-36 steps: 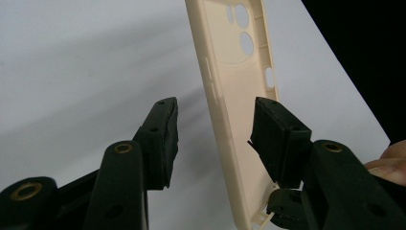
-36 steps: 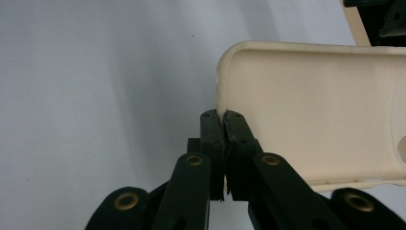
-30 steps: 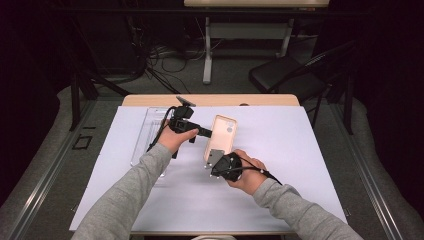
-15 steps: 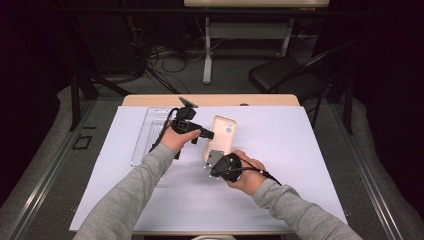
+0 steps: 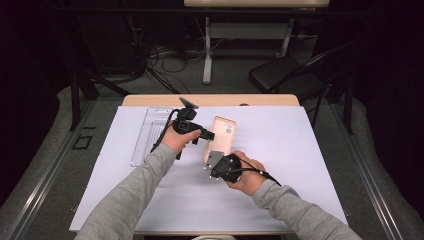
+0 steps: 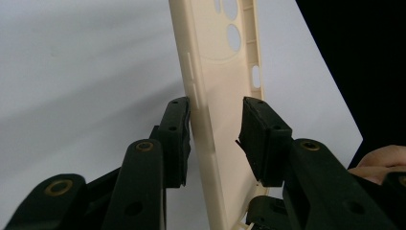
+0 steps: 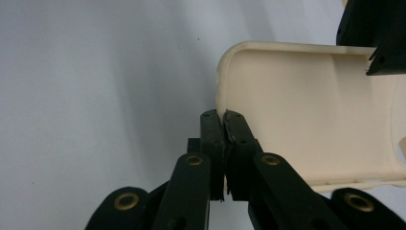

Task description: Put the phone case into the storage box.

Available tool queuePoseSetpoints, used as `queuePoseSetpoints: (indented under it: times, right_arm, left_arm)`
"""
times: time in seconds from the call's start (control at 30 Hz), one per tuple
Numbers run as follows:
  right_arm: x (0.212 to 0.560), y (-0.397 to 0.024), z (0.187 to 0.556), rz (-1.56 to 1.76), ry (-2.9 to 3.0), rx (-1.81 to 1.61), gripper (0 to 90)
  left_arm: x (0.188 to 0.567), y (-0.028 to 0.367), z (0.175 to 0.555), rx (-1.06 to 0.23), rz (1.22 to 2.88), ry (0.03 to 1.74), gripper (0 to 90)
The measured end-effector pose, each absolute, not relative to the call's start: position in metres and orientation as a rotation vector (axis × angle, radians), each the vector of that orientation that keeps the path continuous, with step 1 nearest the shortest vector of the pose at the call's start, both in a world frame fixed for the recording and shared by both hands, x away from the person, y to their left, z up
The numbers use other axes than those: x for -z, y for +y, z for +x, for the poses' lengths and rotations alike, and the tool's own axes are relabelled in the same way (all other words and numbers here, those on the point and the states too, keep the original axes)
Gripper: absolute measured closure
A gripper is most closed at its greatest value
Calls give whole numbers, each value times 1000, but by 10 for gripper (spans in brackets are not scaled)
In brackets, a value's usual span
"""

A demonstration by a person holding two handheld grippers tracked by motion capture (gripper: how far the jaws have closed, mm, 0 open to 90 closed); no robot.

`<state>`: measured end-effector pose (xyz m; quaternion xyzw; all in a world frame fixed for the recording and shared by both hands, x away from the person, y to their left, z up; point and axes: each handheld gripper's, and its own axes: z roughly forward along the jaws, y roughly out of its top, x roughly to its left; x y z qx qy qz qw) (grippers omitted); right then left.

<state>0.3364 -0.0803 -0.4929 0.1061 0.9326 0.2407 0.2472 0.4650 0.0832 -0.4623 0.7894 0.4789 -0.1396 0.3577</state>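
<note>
Phone case (image 5: 220,140): cream, on the white mat (image 5: 300,165) mid-table, its near end raised
Right gripper (image 7: 223,117): clenched on the case's near edge wall
Left gripper (image 6: 215,127): jaws just closing astride the case's side – one pad touching, the other apart; not gripping yet
Do it well: steady the right grip; close left squarely on the rim – no twisting
Count: one case; one clear tray (image 5: 150,134); two grippers

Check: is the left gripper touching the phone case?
Cannot tell. In the left gripper view the left gripper straddles the phone case; one pad seems against its edge, the other shows a gap.
</note>
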Motion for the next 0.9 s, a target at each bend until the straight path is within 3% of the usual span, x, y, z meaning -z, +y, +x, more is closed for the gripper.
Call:
queuePoseSetpoints:
  times: [0.9]
  right_arm:
    - [492,-79,334,282,2539,-660,883]
  left_arm:
    - [466,86,468,414,2012,1312,732]
